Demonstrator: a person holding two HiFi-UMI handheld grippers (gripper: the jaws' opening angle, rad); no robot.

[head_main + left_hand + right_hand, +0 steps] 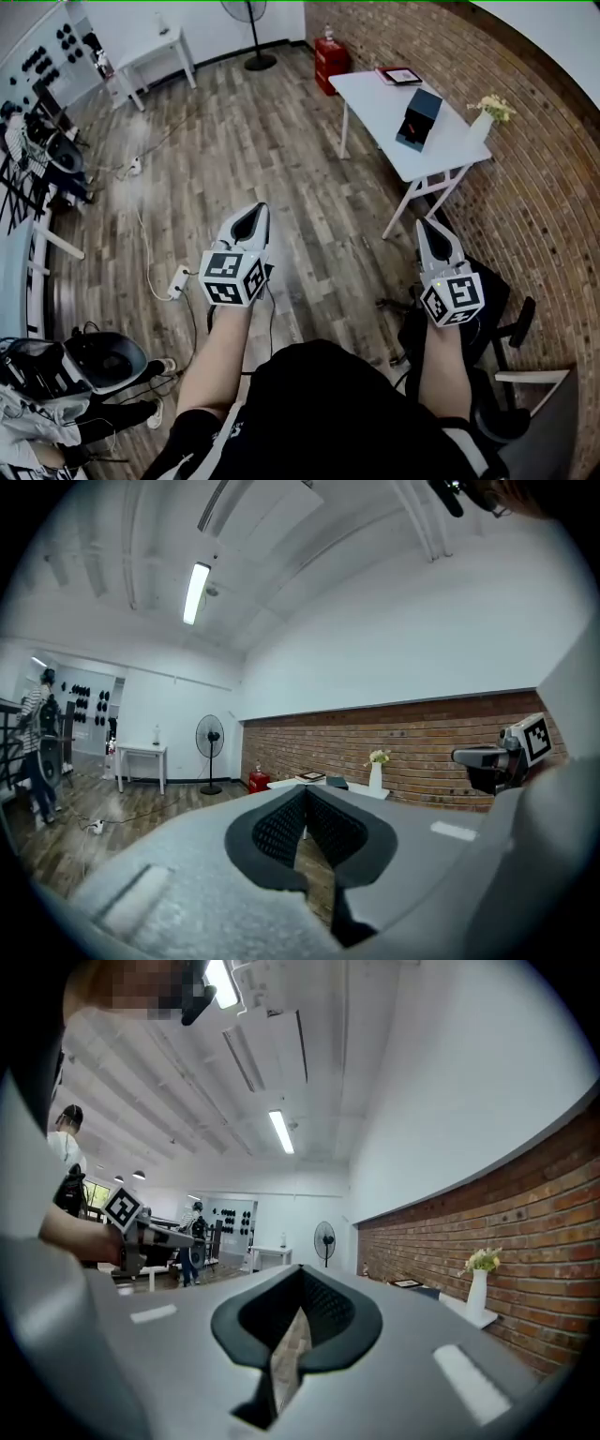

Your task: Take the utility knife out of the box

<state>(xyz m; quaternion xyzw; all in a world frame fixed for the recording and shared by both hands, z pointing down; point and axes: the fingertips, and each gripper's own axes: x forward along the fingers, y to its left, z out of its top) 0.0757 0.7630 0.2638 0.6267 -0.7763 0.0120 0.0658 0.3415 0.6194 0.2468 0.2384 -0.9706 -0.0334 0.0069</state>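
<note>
A dark blue box (419, 116) stands on a white table (375, 98) by the brick wall, far ahead of both grippers; in the left gripper view the box (336, 783) is small and distant. No utility knife shows. My left gripper (254, 208) is held out over the wooden floor, jaws shut with nothing between them (305, 789). My right gripper (424, 222) hovers near the table's front leg, also shut and empty (302, 1269). Both point roughly level across the room.
A white vase with flowers (486, 117) and a tablet (399, 75) share the table. A red container (330, 58), a standing fan (253, 37) and a small white table (155, 52) stand at the back. A power strip (178, 279) lies on the floor. Another person (37, 733) stands far left.
</note>
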